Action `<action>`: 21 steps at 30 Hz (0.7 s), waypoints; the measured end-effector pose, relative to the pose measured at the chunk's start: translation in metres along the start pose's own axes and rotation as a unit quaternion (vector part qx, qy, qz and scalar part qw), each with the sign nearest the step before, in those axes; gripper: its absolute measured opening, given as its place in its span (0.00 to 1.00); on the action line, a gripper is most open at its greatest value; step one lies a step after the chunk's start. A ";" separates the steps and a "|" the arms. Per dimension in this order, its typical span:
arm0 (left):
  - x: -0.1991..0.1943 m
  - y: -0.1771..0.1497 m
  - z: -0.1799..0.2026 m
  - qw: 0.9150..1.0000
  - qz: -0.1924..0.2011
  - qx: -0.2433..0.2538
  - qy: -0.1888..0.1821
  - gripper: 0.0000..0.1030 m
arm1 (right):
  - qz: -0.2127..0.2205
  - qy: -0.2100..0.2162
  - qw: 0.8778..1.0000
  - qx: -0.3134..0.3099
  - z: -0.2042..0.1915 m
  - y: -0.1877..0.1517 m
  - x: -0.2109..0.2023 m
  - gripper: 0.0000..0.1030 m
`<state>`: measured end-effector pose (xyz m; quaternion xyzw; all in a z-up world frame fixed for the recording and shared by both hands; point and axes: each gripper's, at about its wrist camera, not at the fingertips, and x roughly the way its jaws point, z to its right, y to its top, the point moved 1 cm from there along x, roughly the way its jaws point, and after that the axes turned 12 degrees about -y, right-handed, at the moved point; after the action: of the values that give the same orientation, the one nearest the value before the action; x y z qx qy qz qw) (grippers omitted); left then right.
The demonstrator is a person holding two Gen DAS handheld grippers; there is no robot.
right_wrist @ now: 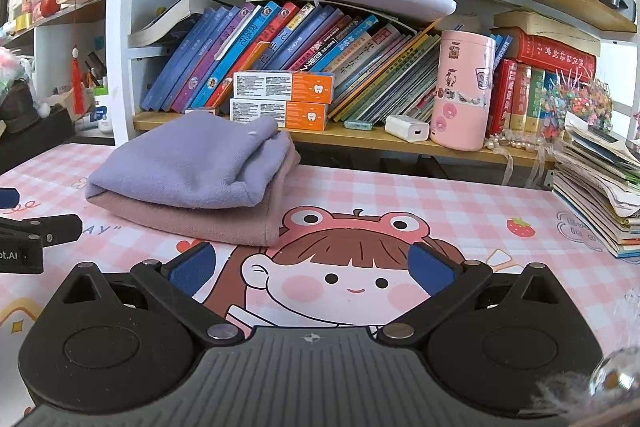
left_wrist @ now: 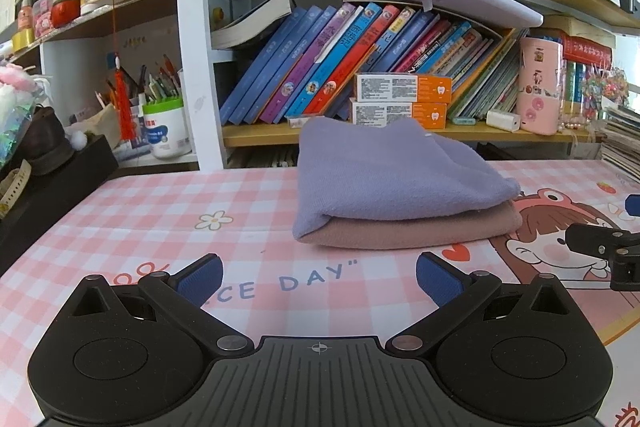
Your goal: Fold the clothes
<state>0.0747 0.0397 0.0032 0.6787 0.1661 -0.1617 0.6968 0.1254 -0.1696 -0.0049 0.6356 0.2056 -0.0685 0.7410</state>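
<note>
2 folded cloths sit stacked on the desk mat [left_wrist: 120, 211], toward its far edge just in front of the bookshelf [left_wrist: 400, 137]: a purple cloth [left_wrist: 384, 175] lies on top of a pink cloth [left_wrist: 400, 233], and the pink one shows along the near and right edges underneath. The left gripper [left_wrist: 319, 279] hovers low over the mat, near the stack but not touching it, with its blue pads spread wide and nothing between them. The right gripper [right_wrist: 312, 267] is likewise wide apart and empty, above the cartoon girl printed on the mat, to the right of the stack.

Both pieces look folded already, so the job seems close to finished or done.

The main risk is disturbing the stack. The purple cloth sits loosely, with its open layered end facing right, so a pad brushing that end could peel a layer back and undo the fold. Pushing the pile backward could bump the orange boxes [left_wrist: 404, 89] on the shelf behind. The 2 grippers are also close together and could knock into each other
</note>
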 end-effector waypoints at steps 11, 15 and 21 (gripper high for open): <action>0.000 0.000 -0.001 1.000 0.000 0.000 -0.002 1.00 | -0.001 0.002 1.000 -0.002 0.000 0.000 0.001 1.00; 0.000 0.000 0.000 1.000 0.000 0.001 -0.002 1.00 | -0.001 0.003 1.000 -0.003 0.000 0.000 0.001 1.00; 0.000 -0.001 -0.001 1.000 0.000 0.000 -0.004 1.00 | -0.002 0.003 1.000 -0.003 -0.001 0.000 0.001 1.00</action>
<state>0.0743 0.0403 0.0024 0.6781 0.1637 -0.1641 0.6974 0.1264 -0.1688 -0.0053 0.6333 0.2090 -0.0672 0.7421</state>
